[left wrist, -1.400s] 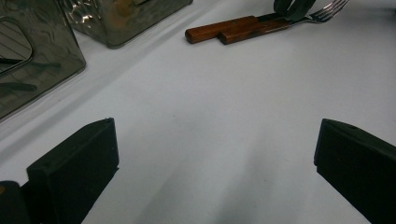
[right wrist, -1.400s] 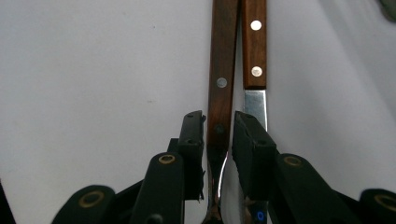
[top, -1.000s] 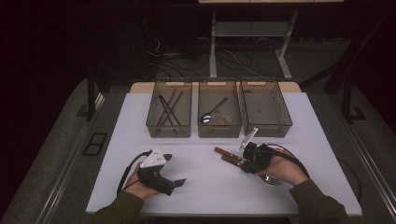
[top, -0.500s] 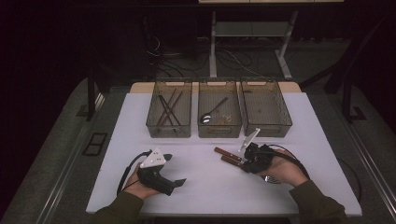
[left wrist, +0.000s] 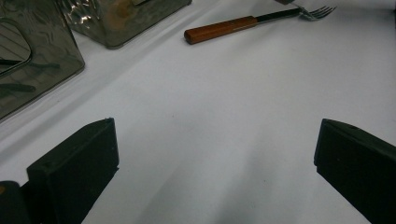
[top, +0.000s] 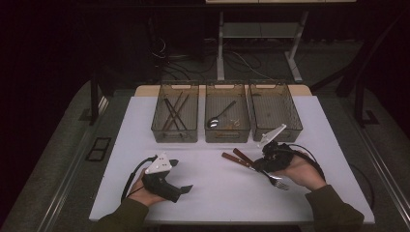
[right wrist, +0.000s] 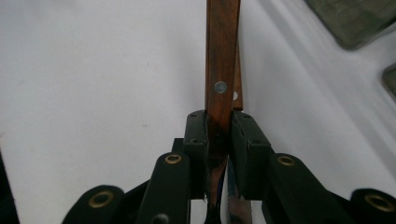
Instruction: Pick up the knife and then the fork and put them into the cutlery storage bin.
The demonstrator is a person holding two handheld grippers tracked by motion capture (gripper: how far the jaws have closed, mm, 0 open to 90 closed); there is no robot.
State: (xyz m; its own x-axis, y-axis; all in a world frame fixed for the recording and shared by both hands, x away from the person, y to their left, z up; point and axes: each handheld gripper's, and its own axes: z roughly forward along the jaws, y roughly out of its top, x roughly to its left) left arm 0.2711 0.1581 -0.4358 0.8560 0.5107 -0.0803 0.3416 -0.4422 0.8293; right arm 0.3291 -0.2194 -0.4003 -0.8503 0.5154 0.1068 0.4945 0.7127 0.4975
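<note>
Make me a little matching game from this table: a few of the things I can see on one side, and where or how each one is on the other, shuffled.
Things:
1. spoon
2. wooden-handled utensil
3. left gripper
4. right tray

Place or state:
A. jaws wide apart over bare white table
B. lying in the middle tray
C. clamped between the jaws of the right gripper
D. farthest to the right in the row of three, next to nothing inside that I can make out

Pairs: 1-B, 2-C, 3-A, 4-D
</note>
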